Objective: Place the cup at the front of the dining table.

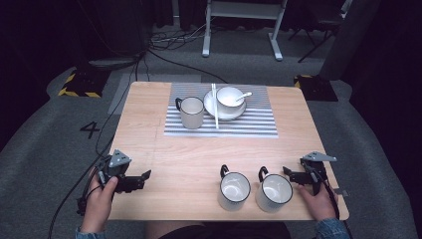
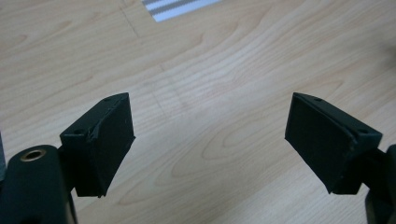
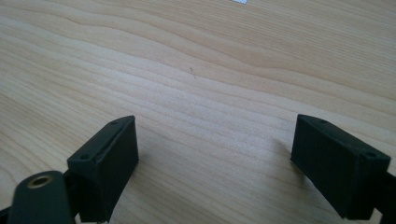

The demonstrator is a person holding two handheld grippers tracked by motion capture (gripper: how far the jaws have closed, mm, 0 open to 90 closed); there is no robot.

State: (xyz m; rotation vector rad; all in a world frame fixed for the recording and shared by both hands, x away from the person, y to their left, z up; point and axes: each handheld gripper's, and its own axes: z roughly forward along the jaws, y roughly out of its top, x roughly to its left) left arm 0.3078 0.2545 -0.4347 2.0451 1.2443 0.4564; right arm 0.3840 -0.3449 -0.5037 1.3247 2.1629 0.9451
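Nearest the person, two white mugs (image 1: 234, 190) (image 1: 273, 192) stand side by side at the surface's (image 1: 184, 159) front edge. The right tongs (image 1: 291, 175) gape empty just beside the right-hand mug; the left tongs (image 1: 141, 178), also spread, sit well apart. The mugs look rigid, glossy, likely slippery and chippable; rim or dark handle seems the best hold. Farther off, a third mug (image 1: 191, 112), bowl (image 1: 229, 97) and chopsticks (image 1: 215, 104) rest on a striped mat (image 1: 259, 122).

Recording studio or lab – black curtains (image 1: 45, 30) around, cables (image 1: 169, 42) across grey carpet (image 1: 50, 129), hazard-taped stand bases (image 1: 79, 82), number 4 (image 1: 90, 129) marked left.
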